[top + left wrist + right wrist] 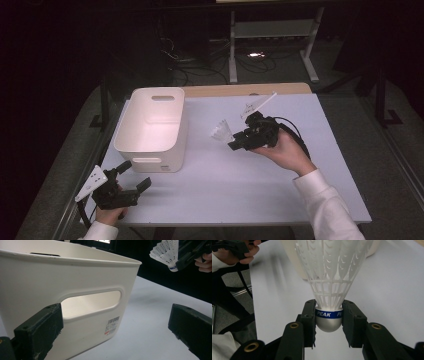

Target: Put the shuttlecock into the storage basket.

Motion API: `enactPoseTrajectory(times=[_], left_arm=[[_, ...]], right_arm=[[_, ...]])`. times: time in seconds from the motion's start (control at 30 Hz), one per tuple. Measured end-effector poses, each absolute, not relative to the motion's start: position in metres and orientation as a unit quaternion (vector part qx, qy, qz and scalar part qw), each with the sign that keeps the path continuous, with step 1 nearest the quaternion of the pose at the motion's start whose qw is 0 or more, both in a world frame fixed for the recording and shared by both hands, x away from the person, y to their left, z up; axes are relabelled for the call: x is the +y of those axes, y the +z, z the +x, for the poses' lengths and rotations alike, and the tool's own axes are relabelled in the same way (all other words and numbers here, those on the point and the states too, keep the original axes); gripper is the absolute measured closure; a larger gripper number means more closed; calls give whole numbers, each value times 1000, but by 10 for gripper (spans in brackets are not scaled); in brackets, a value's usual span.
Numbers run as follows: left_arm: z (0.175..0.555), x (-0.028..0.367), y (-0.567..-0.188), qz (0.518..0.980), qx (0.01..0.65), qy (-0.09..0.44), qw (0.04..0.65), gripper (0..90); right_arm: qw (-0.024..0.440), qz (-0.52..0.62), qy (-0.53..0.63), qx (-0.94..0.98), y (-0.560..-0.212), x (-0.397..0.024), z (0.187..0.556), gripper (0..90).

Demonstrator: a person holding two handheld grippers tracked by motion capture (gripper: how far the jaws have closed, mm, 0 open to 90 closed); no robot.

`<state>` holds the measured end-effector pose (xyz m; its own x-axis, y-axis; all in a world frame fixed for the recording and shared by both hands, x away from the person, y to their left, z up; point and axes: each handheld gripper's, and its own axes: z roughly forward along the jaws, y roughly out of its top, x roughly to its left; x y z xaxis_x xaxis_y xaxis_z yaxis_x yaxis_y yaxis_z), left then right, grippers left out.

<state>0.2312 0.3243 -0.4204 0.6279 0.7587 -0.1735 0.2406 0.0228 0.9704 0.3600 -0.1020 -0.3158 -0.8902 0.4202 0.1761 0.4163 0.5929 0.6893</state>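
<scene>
While the right gripper [234,141] is held above the white table [240,190], its two black jaws are clamped on the rounded silver cork of a white shuttlecock [329,290], one pad pressing each side of the blue band printed with "PEAK". Seen in the right gripper view, the cork sits squarely between the fingertips [308,315], its dome bulging back toward the gripper body, and the plastic skirt flares outward beyond the tips. From the high view the shuttlecock [220,132] projects from the jaw ends toward the white bin [150,127], near it but clear of its wall, with bare tabletop beneath. A hand [285,150] in a white sleeve wraps the gripper body, behind the jaws. The left gripper [137,175] rests low at the near left corner of the table, jaws spread wide with nothing between them. In the left gripper view the bin [75,290] stands just ahead of the fingertips [42,327], the near pad close beside its front wall under the cut-out handle, though contact cannot be judged; a barcode label lies between the two jaws on that wall. Far past the other jaw tip, up high, the shuttlecock [166,252] shows in the right gripper's hold.
</scene>
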Motion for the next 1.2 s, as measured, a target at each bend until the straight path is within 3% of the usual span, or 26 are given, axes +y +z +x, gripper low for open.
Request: enactPoseTrajectory(times=[1.2], left_arm=[[232,324,-420,665,375,211,611,0]], right_arm=[[16,181,389,903,-297,-51,371,635]])
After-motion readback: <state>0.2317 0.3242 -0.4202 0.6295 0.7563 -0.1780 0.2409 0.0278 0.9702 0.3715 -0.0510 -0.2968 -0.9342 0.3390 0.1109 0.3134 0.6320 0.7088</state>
